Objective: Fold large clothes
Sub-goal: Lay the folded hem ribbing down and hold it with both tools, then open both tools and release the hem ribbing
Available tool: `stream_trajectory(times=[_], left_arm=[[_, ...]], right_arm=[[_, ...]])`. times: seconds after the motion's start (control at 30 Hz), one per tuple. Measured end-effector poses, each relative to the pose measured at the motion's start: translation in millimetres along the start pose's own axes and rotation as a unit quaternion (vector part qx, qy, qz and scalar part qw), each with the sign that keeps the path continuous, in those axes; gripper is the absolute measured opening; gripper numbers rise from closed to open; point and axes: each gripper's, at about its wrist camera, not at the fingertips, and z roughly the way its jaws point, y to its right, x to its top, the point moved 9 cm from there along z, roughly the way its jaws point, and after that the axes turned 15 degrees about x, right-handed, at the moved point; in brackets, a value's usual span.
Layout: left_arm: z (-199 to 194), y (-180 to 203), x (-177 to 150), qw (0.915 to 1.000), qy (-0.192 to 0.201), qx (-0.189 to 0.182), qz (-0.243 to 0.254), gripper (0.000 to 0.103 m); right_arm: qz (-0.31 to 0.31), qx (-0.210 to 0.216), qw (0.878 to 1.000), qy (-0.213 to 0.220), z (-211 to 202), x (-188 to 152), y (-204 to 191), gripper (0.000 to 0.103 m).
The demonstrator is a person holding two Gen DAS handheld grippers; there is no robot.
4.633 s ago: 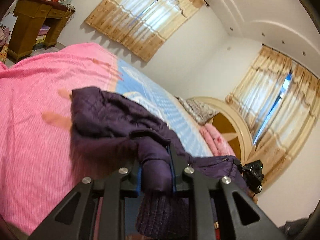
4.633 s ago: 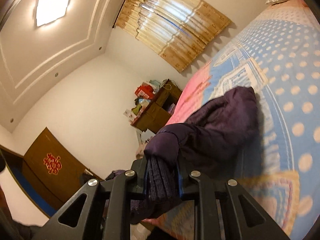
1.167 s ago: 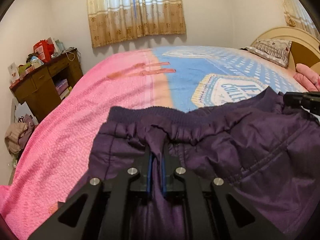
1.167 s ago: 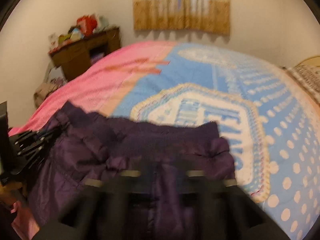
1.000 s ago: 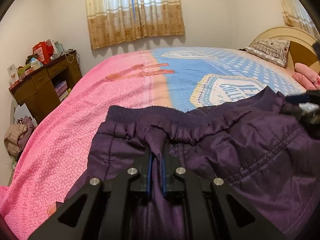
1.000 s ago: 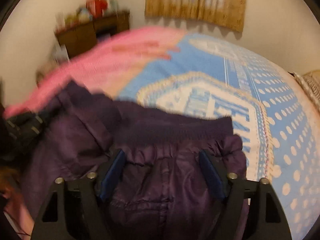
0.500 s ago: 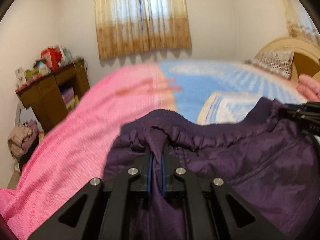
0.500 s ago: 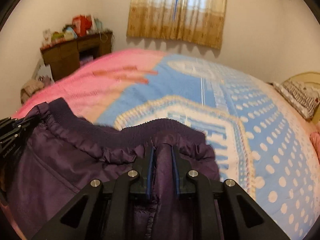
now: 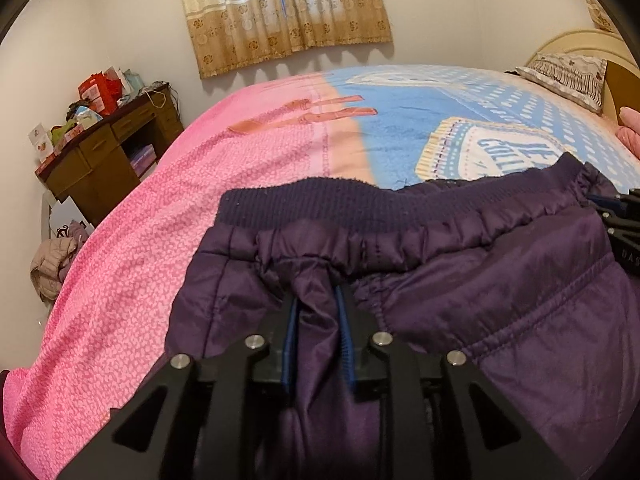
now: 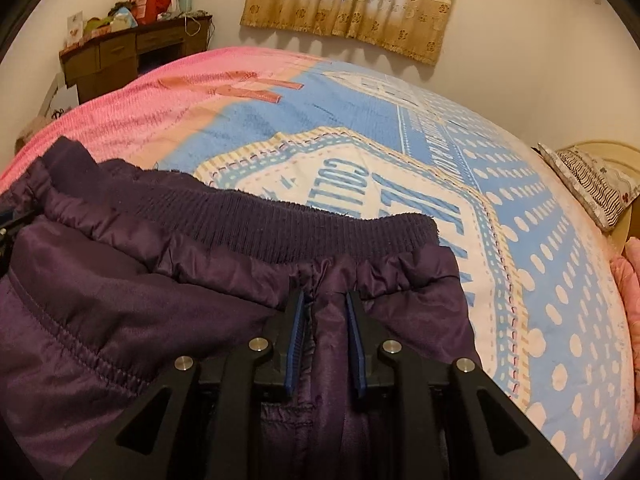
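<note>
Purple padded trousers [image 9: 500, 300] lie across the lower half of both views, spread on the bed [image 9: 200, 200], whose cover is pink toward the left of the frame and blue with white dots toward the right. Their ribbed waistband [image 10: 300, 228] runs as a dark band across the middle of each picture. In the left wrist view the left claw [image 9: 318, 308] sits at lower centre with a pinch of the gathered fabric just under the waistband between its blue pads; its jaws have just been opening, and I cannot tell whether the pads still press the cloth. In the right wrist view the right claw [image 10: 326, 304] stands the same way near the waistband's right end — its jaws have also just been opening a little, fabric between them, grip unclear. At the upper left of each frame stands a brown wooden desk [image 9: 104, 160] piled with boxes; patterned curtains [image 9: 284, 12] hang at the top, and a striped pillow [image 10: 592, 184] lies at the right edge.
</note>
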Motion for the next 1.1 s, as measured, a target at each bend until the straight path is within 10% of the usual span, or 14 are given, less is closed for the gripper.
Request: stream_trajectory(times=[0.53, 0.67, 0.77, 0.9, 1.0, 1.1], left_arm=[[-3.5, -6.4, 3.5, 0.9991, 0.003, 0.041, 0.004, 0.045], [-36.6, -30.2, 15.7, 0.9982, -0.003, 0.005, -0.059, 0.058], [-84.5, -39.3, 24.3, 0.9931, 0.045, 0.001, -0.108, 0.09], [-109.5, 8.3, 15.3, 0.9946, 0.067, -0.009, -0.078, 0.101], [-69.7, 26.4, -11.1, 0.9976, 0.011, 0.054, -0.043, 0.101], [-51.4, 25.0, -26.5, 0.9964, 0.001, 0.042, -0.073, 0.103]], right_arm=[[0.004, 0.002, 1.0, -0.004, -2.4, 2.1, 0.3, 0.026], [0.039, 0.011, 0.999, 0.034, -52.1, 8.2, -0.6, 0.045], [0.039, 0.022, 0.993, 0.105, -105.5, 3.8, -27.4, 0.077], [0.027, 0.036, 0.995, 0.093, -96.9, -18.2, -55.8, 0.079], [0.025, 0.027, 0.997, 0.066, -72.8, -37.6, -54.6, 0.08], [0.027, 0.037, 0.997, 0.06, -63.0, -50.2, -52.5, 0.081]])
